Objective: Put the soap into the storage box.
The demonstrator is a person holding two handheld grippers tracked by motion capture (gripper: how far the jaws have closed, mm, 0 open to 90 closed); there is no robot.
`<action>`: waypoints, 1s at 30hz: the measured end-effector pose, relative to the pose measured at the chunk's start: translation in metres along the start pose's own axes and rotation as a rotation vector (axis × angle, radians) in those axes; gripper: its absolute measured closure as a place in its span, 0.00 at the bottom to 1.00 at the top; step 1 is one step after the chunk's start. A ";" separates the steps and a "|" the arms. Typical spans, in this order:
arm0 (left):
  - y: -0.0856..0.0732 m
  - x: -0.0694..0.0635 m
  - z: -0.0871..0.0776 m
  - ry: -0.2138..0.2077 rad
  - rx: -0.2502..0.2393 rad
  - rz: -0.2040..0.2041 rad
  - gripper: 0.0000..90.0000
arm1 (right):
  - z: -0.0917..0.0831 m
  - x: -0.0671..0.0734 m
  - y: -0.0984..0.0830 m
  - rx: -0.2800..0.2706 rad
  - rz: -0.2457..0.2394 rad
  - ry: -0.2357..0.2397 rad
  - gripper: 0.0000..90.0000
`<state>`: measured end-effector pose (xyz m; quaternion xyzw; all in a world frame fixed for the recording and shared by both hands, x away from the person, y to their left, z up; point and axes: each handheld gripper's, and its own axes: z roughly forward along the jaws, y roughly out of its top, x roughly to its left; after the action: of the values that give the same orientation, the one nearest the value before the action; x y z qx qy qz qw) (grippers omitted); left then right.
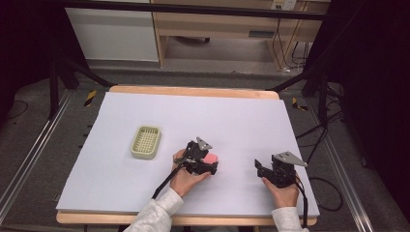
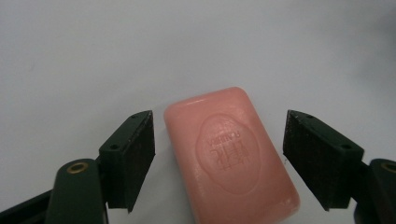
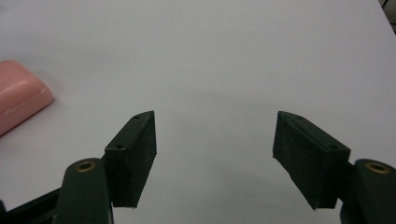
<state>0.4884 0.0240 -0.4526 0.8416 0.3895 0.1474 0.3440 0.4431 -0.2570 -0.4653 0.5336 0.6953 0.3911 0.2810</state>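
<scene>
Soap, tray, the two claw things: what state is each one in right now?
Pink soap bar: flat on the table, between open jaws, not gripped.
Soap tray: empty, upright.
Left gripper: open around the soap.
Right gripper: open, holding nothing.

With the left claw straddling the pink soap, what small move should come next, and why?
Probably closing the left claw on the pink soap bar. Its jaws stand open on either side of the bar with a gap at each side, and the bar lies flat on the white table. The right claw is open over bare table.
</scene>
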 end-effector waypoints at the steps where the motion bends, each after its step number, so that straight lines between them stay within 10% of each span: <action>1: 0.000 -0.001 0.001 0.001 0.001 -0.004 0.28 | 0.000 0.000 0.000 0.001 0.000 0.000 0.34; 30: -0.002 -0.003 0.017 0.004 0.077 -0.018 0.32 | 0.002 0.001 -0.001 0.017 -0.018 0.016 0.39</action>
<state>0.4942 0.0146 -0.4663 0.8504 0.4030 0.1309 0.3118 0.4443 -0.2560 -0.4675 0.5265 0.7055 0.3870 0.2744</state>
